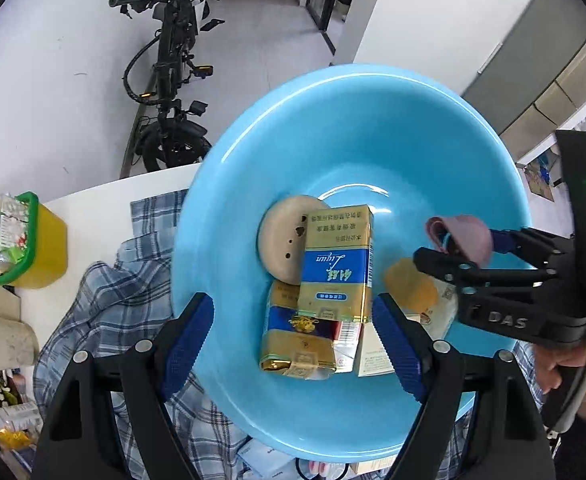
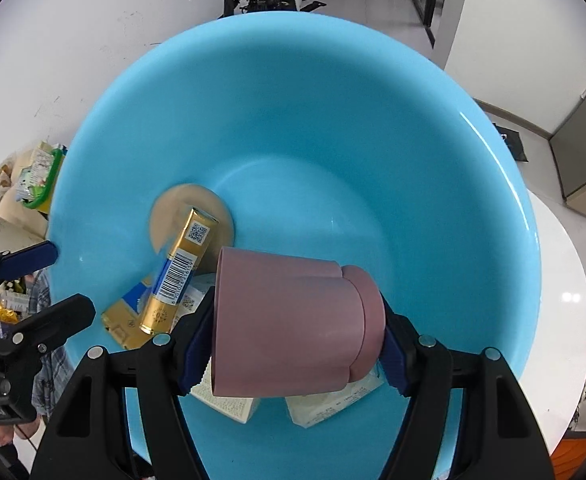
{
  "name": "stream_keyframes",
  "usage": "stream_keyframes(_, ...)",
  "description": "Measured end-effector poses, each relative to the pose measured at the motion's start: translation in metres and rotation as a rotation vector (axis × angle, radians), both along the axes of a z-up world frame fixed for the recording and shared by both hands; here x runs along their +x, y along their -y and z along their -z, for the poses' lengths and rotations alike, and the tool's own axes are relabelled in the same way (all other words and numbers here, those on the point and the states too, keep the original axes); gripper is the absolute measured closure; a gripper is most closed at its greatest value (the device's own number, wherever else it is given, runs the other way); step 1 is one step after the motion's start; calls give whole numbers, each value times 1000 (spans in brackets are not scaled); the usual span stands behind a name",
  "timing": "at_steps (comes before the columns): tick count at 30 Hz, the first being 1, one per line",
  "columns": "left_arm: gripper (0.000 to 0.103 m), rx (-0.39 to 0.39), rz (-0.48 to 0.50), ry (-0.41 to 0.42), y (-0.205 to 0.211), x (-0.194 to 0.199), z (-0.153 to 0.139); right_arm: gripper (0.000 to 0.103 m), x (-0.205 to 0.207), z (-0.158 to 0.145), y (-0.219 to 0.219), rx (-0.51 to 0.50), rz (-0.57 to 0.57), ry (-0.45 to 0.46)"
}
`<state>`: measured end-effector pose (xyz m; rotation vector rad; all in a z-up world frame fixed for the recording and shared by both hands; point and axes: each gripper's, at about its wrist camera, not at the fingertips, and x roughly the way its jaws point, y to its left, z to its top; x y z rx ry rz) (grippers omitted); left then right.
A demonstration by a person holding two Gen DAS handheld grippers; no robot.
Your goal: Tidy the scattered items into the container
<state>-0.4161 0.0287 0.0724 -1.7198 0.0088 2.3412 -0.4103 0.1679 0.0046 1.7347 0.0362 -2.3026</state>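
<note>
A light blue basin [image 1: 353, 120] fills both views. On its floor lie a round beige disc [image 1: 281, 236], a gold and blue box [image 1: 337, 264] leaning over a second gold pack [image 1: 297, 344], a white box [image 1: 373, 356] and a yellow-topped packet [image 1: 411, 284]. My left gripper [image 1: 293, 344] hangs open above these boxes with nothing between its pads. My right gripper [image 2: 293, 344] is shut on a pink cup [image 2: 289, 328] lying on its side, above the basin's near right part. The left wrist view shows that pink cup [image 1: 461, 236] in the right gripper [image 1: 459, 246].
A plaid cloth [image 1: 113, 300] lies under the basin on a white table [image 2: 565, 300]. A yellow bin [image 1: 45, 248] with a green rim holds packets at the left. A bicycle [image 1: 169, 80] stands by the wall. A hand [image 1: 565, 364] grips the right tool.
</note>
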Motion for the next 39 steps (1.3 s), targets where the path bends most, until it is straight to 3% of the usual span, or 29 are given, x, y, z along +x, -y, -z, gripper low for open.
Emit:
stream_keyframes(7,19,9,4,-35,-9,1,6,33,7,-9,-10,-3,39,-97)
stream_keyframes(14,19,-5,-10,-112,-8,8,3,23,28,-37,-27,-39,81,-239)
stream_keyframes(17,20,2,-29,-180,-10,14,-5,16,43,-52,-27,-4,71,-338)
stream_keyframes(23,19,70,-10,-417,-21,39,-43,15,73,-78,-32,58,56,-513)
stream_keyframes(27,19,64,16,-511,-33,56,-61,9,90,-92,-34,71,67,-600)
stream_keyframes(31,19,8,13,-625,-39,80,-77,8,110,-106,-32,96,47,-664)
stream_keyframes(39,18,8,30,-747,-39,141,-104,6,166,-135,-22,180,-14,-792)
